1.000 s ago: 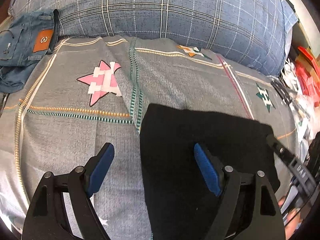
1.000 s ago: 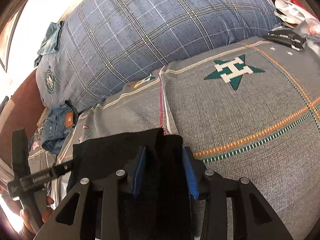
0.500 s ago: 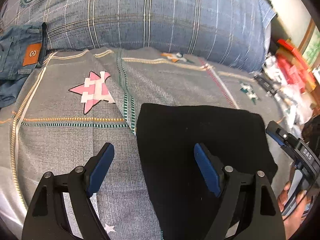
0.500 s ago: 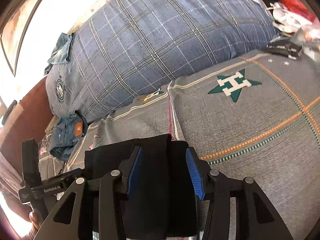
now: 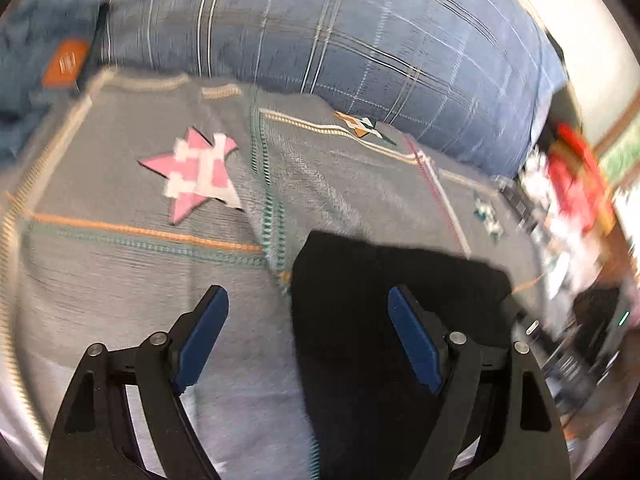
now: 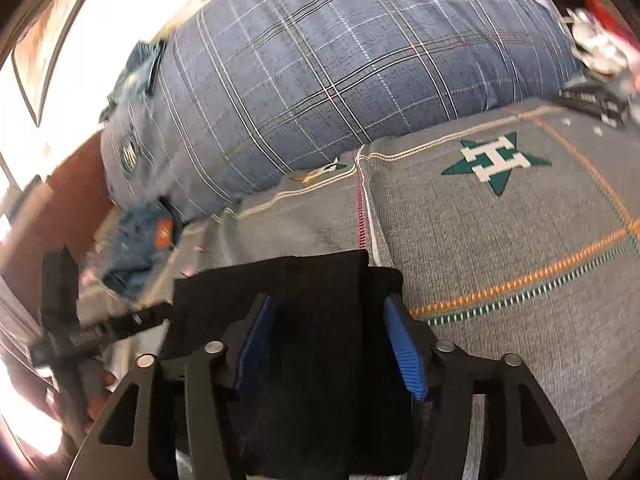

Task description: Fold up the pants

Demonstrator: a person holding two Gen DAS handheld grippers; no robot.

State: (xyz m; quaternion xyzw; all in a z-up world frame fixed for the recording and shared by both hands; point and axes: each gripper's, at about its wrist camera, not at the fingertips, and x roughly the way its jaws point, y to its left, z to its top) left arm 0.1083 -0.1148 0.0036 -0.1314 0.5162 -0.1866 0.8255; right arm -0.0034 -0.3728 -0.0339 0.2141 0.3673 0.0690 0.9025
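Right gripper jaws opening over folded black pants

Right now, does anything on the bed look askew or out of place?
The folded black pants lie in a neat block. Only the jeans stand out: crumpled in a heap at the plaid pillow's end, not folded.

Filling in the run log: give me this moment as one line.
black pants: folded on bed | right gripper: jaws opening, pants between | left gripper: open, empty
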